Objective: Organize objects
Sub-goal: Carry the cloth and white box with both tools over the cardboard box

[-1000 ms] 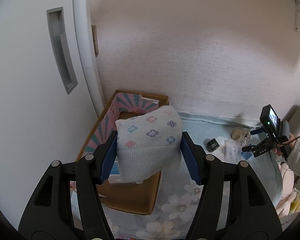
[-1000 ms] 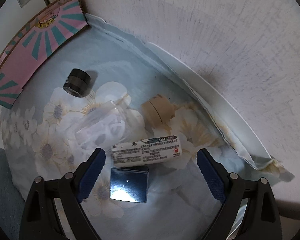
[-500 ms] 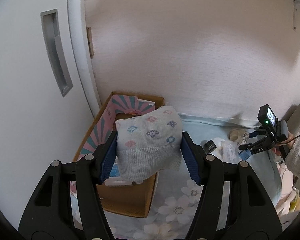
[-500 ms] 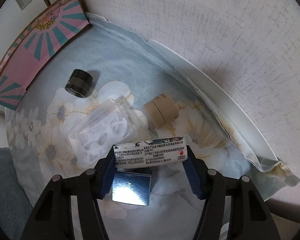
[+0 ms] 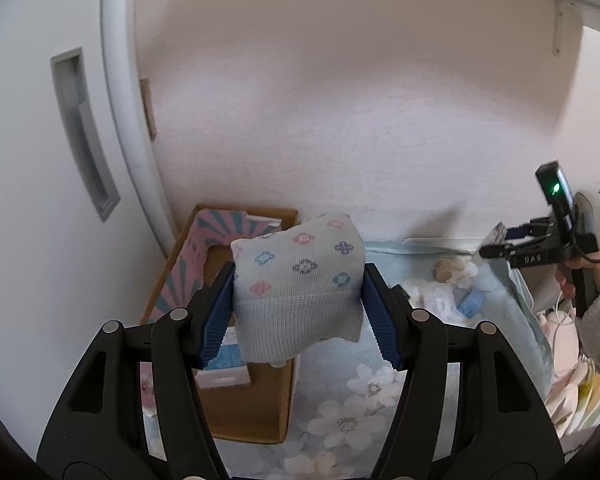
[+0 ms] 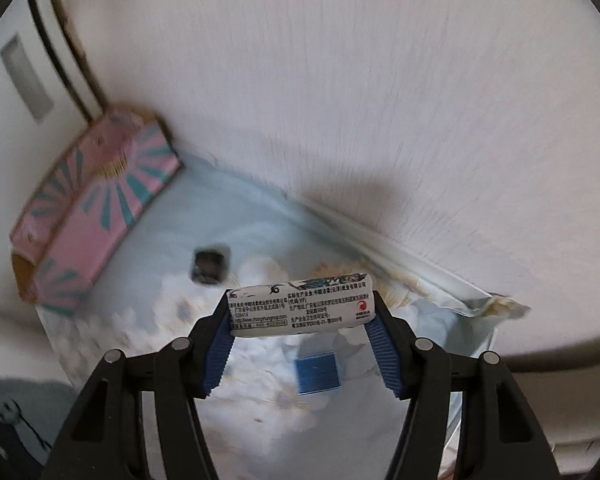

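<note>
Left tongs (image 5: 299,300) clamped a folded patterned sock (image 5: 298,280), held above the cardboard box (image 5: 256,408). Right tongs (image 6: 300,334) gripped a white tissue pack (image 6: 300,306) by its ends, lifted over the floral sheet (image 6: 260,400).

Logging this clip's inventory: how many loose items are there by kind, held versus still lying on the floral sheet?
Held fabric: 1, knit sock
Held packets: 1, tissue pack
Jars on sheet: 1, black jar
Boxes on sheet: 1, blue box
Total: 4
</note>
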{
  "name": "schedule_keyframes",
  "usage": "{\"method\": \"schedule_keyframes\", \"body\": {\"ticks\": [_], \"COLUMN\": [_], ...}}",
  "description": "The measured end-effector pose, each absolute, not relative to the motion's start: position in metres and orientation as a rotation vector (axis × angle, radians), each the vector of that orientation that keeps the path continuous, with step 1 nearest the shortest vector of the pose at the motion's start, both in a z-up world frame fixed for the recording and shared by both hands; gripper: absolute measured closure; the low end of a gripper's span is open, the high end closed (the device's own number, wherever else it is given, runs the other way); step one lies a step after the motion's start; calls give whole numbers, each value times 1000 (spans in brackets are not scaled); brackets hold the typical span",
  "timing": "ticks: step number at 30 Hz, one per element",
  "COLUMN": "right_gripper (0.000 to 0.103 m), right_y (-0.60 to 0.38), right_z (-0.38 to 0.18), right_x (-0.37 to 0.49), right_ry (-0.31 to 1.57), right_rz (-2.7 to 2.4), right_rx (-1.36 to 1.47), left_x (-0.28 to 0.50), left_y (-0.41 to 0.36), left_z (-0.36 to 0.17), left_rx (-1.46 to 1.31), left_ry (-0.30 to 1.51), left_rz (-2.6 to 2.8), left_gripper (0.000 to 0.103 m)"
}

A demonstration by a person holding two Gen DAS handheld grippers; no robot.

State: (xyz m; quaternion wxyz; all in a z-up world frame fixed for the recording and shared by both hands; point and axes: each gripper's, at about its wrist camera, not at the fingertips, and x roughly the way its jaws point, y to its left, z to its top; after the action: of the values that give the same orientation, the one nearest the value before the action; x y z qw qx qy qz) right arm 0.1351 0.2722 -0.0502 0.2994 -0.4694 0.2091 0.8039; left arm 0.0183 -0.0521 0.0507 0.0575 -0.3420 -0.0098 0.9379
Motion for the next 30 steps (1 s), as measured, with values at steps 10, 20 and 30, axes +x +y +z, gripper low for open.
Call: {"method": "schedule_keyframes", "body": {"ticks": [10, 20, 30], "right_gripper": [45, 45, 45], "right_y": [198, 119, 84], "right_z": [34, 73, 74], "right_x": [114, 101, 128], "right_ry": [438, 302, 417], "right_rz": [2048, 1938, 1841], "right_rx": [-941, -787, -670], "left_x": [17, 22, 30], "left_y": [-35, -18, -15], "left_z": [67, 67, 54], "left_rx": [-932, -870, -862], "left_ry": [20, 72, 88], "left_rz": [2759, 2669, 2631], "left_gripper": [45, 45, 45]}}
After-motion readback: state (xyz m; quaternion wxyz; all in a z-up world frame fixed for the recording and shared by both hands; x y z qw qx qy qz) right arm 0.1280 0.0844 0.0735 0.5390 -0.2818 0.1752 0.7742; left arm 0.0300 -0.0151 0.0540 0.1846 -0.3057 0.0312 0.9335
